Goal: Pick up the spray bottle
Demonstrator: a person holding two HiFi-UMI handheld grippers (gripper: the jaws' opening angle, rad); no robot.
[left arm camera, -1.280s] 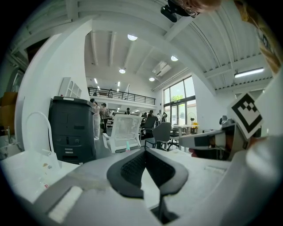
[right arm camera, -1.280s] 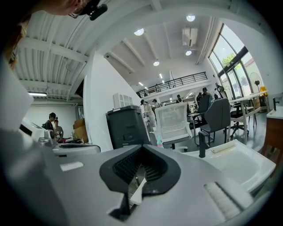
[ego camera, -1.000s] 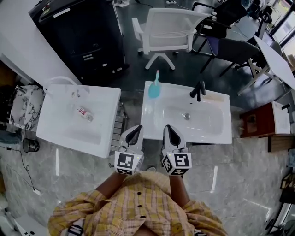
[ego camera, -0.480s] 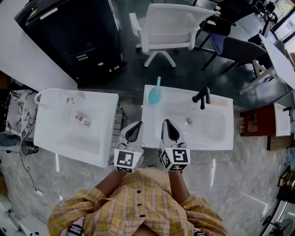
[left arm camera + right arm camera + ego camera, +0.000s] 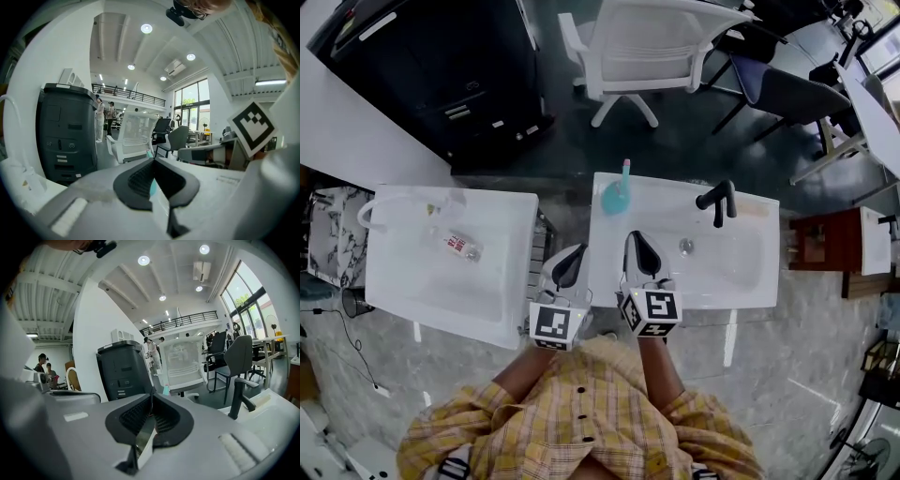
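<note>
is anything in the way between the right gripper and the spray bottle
Nothing visible. Only bare white sink top lies between the shut right gripper and the teal spray bottle at the sink's far left corner.

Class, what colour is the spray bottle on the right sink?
The spray bottle is teal; best in head view.

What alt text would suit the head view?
Seen from above, a person holds the left gripper and right gripper, both shut, by the near edge of a white sink; a teal spray bottle stands at its far left corner.
</note>
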